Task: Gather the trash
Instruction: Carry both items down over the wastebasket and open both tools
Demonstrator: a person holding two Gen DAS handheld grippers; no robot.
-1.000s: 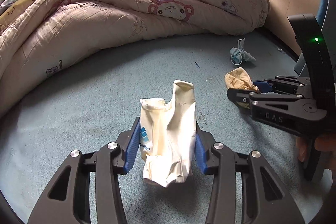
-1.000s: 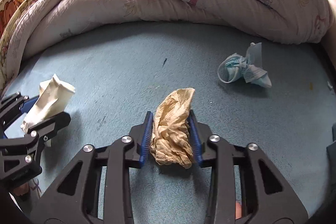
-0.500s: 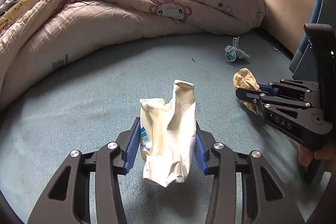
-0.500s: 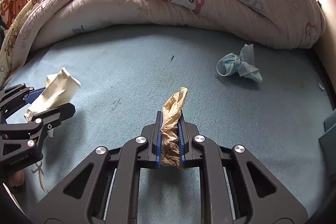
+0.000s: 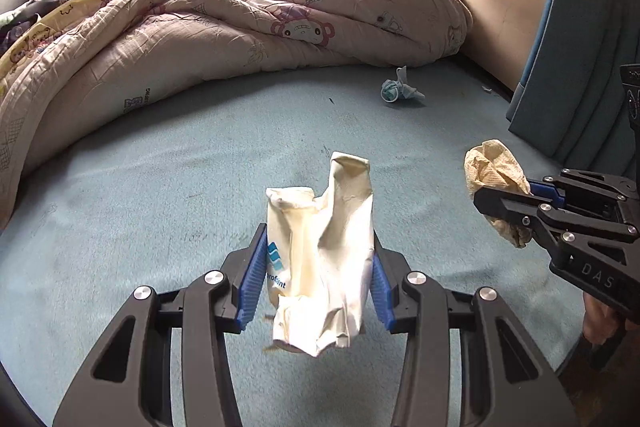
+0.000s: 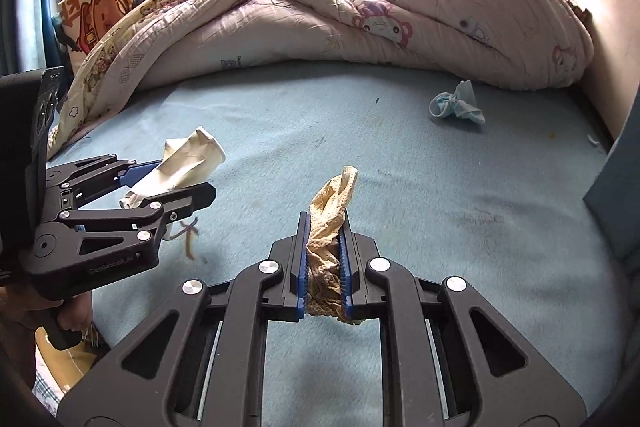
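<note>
My left gripper point(image 5: 318, 277) is shut on a crumpled white paper cup point(image 5: 320, 251) with a blue logo, held clear above the blue bed sheet point(image 5: 180, 187). My right gripper point(image 6: 324, 267) is shut on a crumpled brown paper napkin point(image 6: 330, 227), squeezed thin between the blue pads. In the left wrist view the right gripper point(image 5: 508, 211) with the napkin point(image 5: 494, 171) shows at the right edge. In the right wrist view the left gripper point(image 6: 168, 183) with the cup point(image 6: 184, 163) shows at the left. A crumpled blue face mask point(image 5: 400, 93) point(image 6: 456, 105) lies on the sheet near the quilt.
A bunched pink cartoon quilt point(image 5: 240, 27) point(image 6: 360, 15) fills the far side of the bed. A blue panel point(image 5: 576, 47) stands at the right, with a wall beyond. A cartoon pillow point(image 6: 100, 11) sits at the far left. A yellow rim point(image 6: 60, 359) shows below the left hand.
The right jaws closed tight on the napkin, squeezing it flat. Both grippers drew back from the quilt and lifted off the sheet with their trash; the mask now lies farther away.
</note>
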